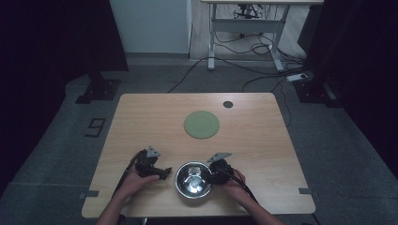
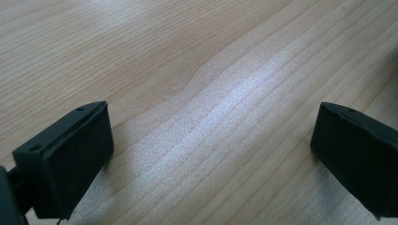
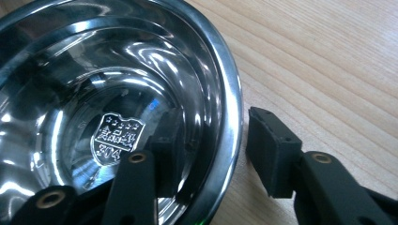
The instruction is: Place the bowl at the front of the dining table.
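A shiny steel bowl [image 1: 193, 180] stands near the table's front edge, between my two grippers. In the right gripper view the bowl's rim [image 3: 231, 93] runs between the jaws of my right gripper [image 3: 213, 154]. One jaw sits inside the bowl against its wall and the other stands outside, a thin gap from the rim. From above, the right gripper [image 1: 214, 174] is at the bowl's right side. My left gripper [image 1: 161, 172] lies left of the bowl, apart from it. Its jaws [image 2: 211, 150] stand wide open over bare wood.
A flat green round plate [image 1: 201, 124] lies in the middle of the wooden table [image 1: 141, 122]. A small dark disc [image 1: 228, 104] sits near the far edge. Desk legs and cables are on the floor beyond the table.
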Demonstrator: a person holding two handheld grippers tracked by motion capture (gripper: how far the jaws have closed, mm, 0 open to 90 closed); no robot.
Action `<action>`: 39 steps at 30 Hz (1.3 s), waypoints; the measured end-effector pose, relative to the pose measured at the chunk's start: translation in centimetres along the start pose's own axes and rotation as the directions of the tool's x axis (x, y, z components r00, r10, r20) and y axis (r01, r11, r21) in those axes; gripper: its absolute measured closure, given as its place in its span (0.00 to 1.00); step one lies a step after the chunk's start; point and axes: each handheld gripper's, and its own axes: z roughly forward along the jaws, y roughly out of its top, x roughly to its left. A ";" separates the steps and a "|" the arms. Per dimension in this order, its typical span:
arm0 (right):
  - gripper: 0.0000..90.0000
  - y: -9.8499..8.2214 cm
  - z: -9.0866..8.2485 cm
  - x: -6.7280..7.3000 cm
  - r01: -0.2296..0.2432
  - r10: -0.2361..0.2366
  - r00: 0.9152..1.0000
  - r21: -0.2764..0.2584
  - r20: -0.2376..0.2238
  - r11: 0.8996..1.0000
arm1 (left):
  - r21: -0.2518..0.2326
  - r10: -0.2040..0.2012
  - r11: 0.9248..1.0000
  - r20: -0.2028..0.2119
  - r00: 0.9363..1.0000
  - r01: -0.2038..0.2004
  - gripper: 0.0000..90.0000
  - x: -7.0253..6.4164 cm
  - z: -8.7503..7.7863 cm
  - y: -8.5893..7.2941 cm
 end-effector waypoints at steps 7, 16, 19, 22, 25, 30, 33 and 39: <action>0.74 0.0 -0.1 -0.1 -0.019 0.019 0.999 0.006 -0.025 1.000 | 0.000 0.001 1.000 0.000 1.000 -0.001 0.00 0.0 0.0 0.0; 0.90 0.1 -0.3 -0.8 -0.091 0.092 0.992 0.015 -0.084 0.996 | 0.000 0.002 1.000 0.001 1.000 -0.002 0.00 -0.1 0.0 0.0; 0.92 0.1 -0.3 -1.1 -0.139 0.141 0.984 0.021 -0.111 0.990 | 0.001 0.003 1.000 0.002 1.000 -0.003 0.00 -0.1 0.0 0.0; 0.93 0.0 -0.3 -1.4 -0.164 0.165 0.978 0.017 -0.130 0.986 | 0.001 0.003 1.000 0.002 1.000 -0.003 0.00 -0.1 0.0 0.0; 0.96 0.0 -0.5 -1.6 -0.207 0.206 0.965 0.013 -0.163 0.978 | 0.000 0.003 1.000 0.002 1.000 -0.003 0.00 -0.1 0.0 0.0; 0.96 0.0 -0.5 -1.8 -0.225 0.224 0.958 0.014 -0.180 0.974 | 0.000 0.003 1.000 0.003 1.000 -0.003 0.00 -0.1 0.0 0.0; 0.95 0.0 -0.6 -1.9 -0.233 0.230 0.954 0.009 -0.190 0.972 | 0.001 0.003 1.000 0.002 1.000 -0.003 0.00 -0.1 0.0 0.0; 0.95 0.0 -0.9 -2.0 -0.253 0.244 0.953 -0.028 -0.178 0.967 | 0.000 0.003 1.000 0.003 1.000 -0.003 0.00 -0.1 0.0 0.0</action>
